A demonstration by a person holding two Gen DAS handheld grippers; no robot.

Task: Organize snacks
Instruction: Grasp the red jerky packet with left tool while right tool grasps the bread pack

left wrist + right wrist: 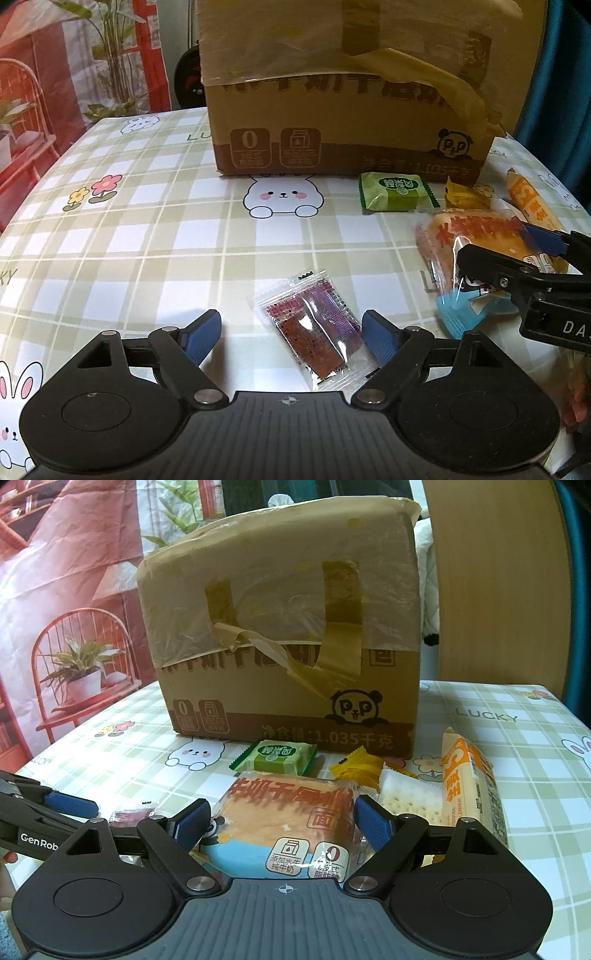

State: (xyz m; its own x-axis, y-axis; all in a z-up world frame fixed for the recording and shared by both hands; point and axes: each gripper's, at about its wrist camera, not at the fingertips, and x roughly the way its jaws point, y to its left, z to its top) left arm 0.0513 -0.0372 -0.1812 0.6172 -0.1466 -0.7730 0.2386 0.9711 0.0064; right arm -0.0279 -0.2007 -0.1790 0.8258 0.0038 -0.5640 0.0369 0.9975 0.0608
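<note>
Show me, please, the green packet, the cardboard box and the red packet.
Green packet (395,192): left wrist view, its front label.
Cardboard box (280,686): right wrist view, its front wall.
Red packet (314,328): left wrist view, its middle.

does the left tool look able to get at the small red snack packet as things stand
Probably yes: the left tool is open, the red snack packet lies flat between its fingers, and nothing covers it. The right tool sits off at the bread packet.

Right tongs (282,821) spread around bread packet (288,827), cardboard box (280,635) behind

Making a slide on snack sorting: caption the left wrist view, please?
Open left gripper straddles a clear red snack packet before a taped cardboard box.
</note>
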